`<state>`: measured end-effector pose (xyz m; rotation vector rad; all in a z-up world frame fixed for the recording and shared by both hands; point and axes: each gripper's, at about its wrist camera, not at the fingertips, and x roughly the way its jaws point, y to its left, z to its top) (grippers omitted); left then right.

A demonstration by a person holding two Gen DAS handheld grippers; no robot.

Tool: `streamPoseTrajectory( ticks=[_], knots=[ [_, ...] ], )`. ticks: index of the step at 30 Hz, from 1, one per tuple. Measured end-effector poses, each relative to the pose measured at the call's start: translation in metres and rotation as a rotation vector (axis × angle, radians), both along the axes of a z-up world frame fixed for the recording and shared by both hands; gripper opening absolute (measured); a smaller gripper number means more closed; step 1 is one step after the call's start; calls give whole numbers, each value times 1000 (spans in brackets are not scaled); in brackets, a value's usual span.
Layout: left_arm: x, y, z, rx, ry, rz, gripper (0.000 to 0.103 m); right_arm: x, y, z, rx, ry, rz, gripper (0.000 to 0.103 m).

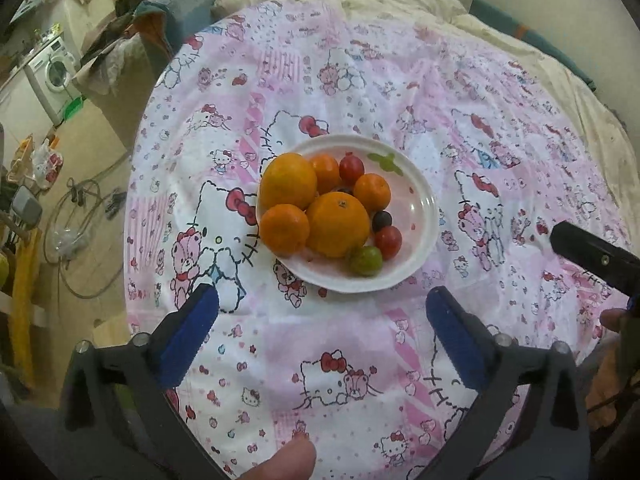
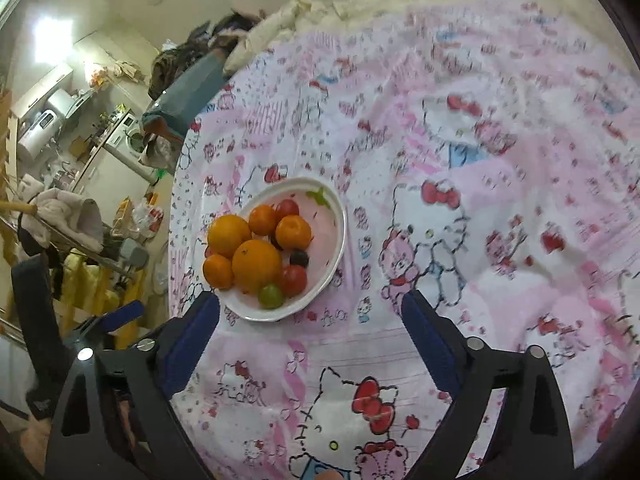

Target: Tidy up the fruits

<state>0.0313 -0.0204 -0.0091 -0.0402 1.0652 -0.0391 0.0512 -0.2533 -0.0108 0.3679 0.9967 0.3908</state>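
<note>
left gripper (image 1: 322, 308) jaws wide apart, right gripper (image 2: 310, 310) likewise, both empty

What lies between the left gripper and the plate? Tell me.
Nothing but bare patterned cloth. In the left wrist view the open left gripper hovers just short of the plate, with no fruit or object on that stretch.

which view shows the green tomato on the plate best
The left wrist view: the green tomato sits sharp near the front rim of the white plate, close to frame centre. In the right wrist view it shows too, but smaller, softer and off to the left.
</note>
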Motion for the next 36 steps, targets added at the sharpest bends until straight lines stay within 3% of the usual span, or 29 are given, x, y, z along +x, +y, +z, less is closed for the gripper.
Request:
streamPoseTrajectory(
  ticks=[4, 7, 11, 14, 19, 26, 36],
  knots=[
    [-14, 7, 9, 16, -76, 21, 102, -17, 5, 13, -42, -124, -16, 103],
    [-24, 12, 15, 24, -159, 44, 103, -26, 9, 14, -47, -157, -24, 103],
    [-26, 17, 15, 28, -195, 74, 103, -35, 14, 9, -91, -206, -53, 103],
    [-25, 16, 14, 88, -226, 99, 103, -33, 23, 7, -147, -234, -43, 103],
    [-20, 20, 11, 55, -235, 117, 103, -27, 32, 8, -177, -263, -29, 103],
    [-22, 13, 9, 94, -242, 94, 103, -26, 44, 4, -235, -280, -2, 103],
    [-27, 20, 12, 86, -252, 104, 103, -27, 47, 6, -253, -302, -7, 103]
  ],
)
